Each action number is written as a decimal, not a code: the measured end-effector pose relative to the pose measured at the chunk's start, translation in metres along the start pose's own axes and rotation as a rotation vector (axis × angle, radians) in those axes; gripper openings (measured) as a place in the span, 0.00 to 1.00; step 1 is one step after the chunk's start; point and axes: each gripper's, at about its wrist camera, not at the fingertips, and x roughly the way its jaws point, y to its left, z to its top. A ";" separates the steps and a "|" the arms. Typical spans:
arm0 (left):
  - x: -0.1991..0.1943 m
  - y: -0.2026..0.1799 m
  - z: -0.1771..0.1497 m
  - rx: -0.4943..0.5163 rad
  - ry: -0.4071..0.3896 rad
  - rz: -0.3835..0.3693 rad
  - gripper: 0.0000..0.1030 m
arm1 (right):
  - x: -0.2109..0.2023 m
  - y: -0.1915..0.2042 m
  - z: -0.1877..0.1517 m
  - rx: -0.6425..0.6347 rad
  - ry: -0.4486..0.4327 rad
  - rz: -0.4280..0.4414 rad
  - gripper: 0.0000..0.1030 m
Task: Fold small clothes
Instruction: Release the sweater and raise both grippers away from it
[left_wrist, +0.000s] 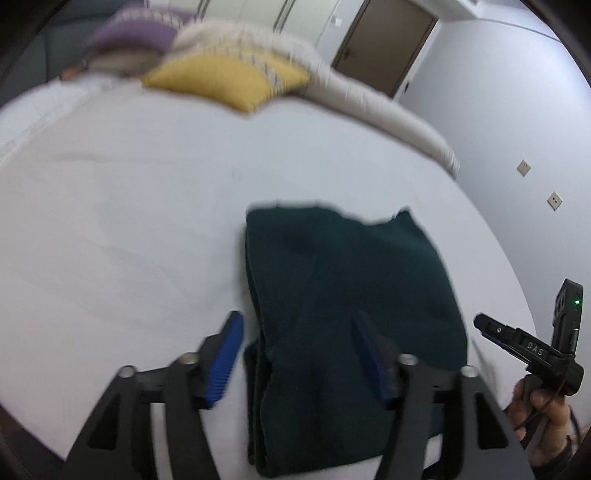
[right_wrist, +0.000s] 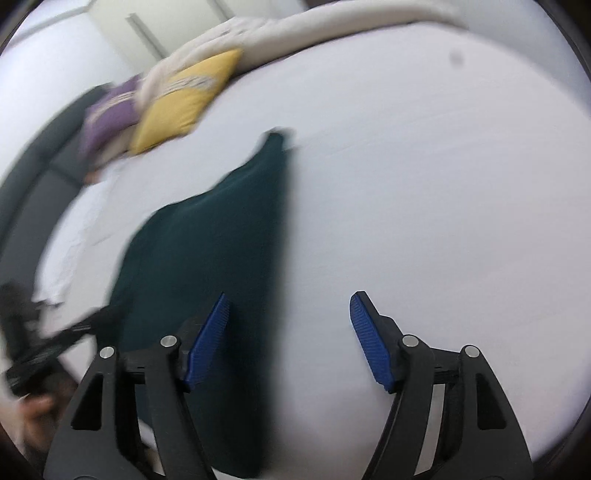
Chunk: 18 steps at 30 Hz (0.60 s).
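Left gripper (left_wrist: 297, 354) is held low over the near end of the folded dark green garment (left_wrist: 343, 295), jaws spread wide, nothing gripped. Right gripper (right_wrist: 288, 339) is held low at the garment's right edge, jaws likewise spread, left pad (right_wrist: 207, 339) over the cloth. Garment lies flat on the white bed sheet (left_wrist: 129, 221), long axis running away from the grippers toward the yellow pillow (left_wrist: 225, 79). Both views are blurred.
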 end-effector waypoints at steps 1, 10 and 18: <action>-0.011 -0.006 0.000 0.027 -0.042 0.023 0.74 | -0.006 0.000 0.002 0.012 -0.012 -0.012 0.64; -0.096 -0.057 0.002 0.217 -0.405 0.231 1.00 | -0.101 0.059 -0.011 -0.190 -0.298 -0.016 0.82; -0.167 -0.072 0.016 0.229 -0.619 0.240 1.00 | -0.181 0.097 -0.016 -0.279 -0.539 -0.065 1.00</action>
